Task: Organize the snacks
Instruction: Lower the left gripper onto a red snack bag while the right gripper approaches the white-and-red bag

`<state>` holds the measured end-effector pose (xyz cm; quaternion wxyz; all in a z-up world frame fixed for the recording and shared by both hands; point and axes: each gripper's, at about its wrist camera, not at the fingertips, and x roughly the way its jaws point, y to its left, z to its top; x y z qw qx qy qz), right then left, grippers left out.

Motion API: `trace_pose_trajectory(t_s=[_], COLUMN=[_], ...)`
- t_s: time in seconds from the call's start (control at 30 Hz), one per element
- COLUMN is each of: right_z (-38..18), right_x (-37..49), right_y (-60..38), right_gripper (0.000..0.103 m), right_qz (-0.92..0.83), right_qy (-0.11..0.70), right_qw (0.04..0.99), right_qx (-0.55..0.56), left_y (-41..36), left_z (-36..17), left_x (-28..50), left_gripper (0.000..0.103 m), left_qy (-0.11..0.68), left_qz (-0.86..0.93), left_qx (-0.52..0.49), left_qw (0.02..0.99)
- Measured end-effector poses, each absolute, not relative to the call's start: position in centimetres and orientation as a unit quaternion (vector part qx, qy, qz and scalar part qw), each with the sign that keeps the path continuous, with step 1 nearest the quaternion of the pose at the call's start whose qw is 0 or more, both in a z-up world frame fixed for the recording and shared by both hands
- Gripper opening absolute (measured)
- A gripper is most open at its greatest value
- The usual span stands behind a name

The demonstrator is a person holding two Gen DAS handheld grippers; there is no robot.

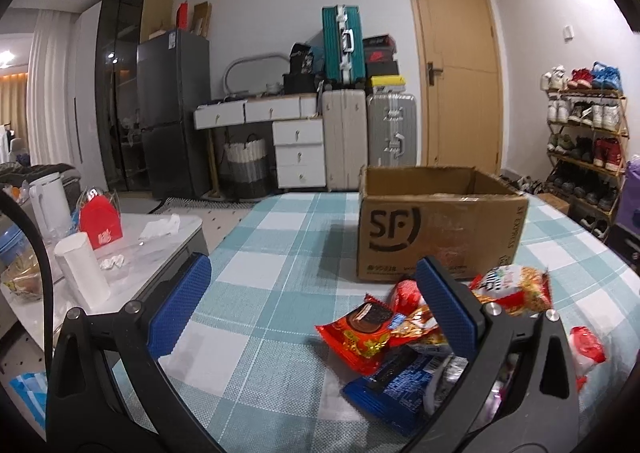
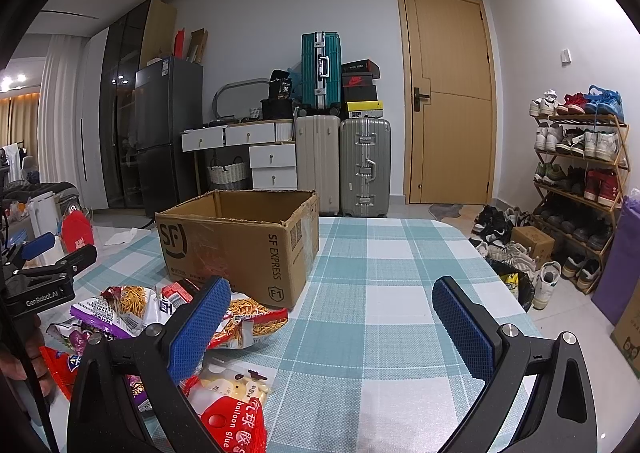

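Right wrist view looks across a table covered in a teal-and-white checked tablecloth [image 2: 380, 293], with the open cardboard box [image 2: 240, 241] marked SF standing on it as the main landmark. In the left wrist view the same tablecloth [image 1: 260, 253] and box [image 1: 436, 225] appear, the box ahead and to the right of centre.

Snack packets are heaped on the cloth in front of the box, on the camera side of it. In the right wrist view a red-and-white packet of thin orange sticks [image 2: 248, 323] lies just beside the box's front corner, a purple packet [image 2: 100, 313] lies further left, and a red packet printed "balloon glue" [image 2: 232, 421] lies nearest the camera. In the left wrist view a red packet [image 1: 356, 333] and a blue packet [image 1: 396, 381] lie near the front of the box.

The right gripper [image 2: 332, 329] is held level and low above the cloth, aimed past the right side of the box; its jaws are spread wide and hold nothing, the left blue pad [image 2: 200, 329] hanging over the snack heap.

The left gripper [image 1: 312, 313] points toward the box, jaws likewise wide apart and empty, its right pad [image 1: 444, 305] in front of the packets.
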<state>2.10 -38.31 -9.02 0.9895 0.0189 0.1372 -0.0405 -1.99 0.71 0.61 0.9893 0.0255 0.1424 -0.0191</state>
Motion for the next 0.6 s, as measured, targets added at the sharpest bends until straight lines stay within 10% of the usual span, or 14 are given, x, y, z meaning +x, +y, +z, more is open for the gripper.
trace_pose_trajectory(t_s=[0.6], right_z=[-4.8], right_x=[-2.9], right_y=[-35.0], right_gripper=[0.103], right_qz=[0.057], right_qy=[0.134], right_qw=[0.989], right_qx=[0.041], left_y=[0.6], left_z=[3.1], left_x=[-5.2], left_gripper=[0.102], left_qy=[0.262], left_qz=[-0.214], left_qx=[-0.001], left_qw=[0.941])
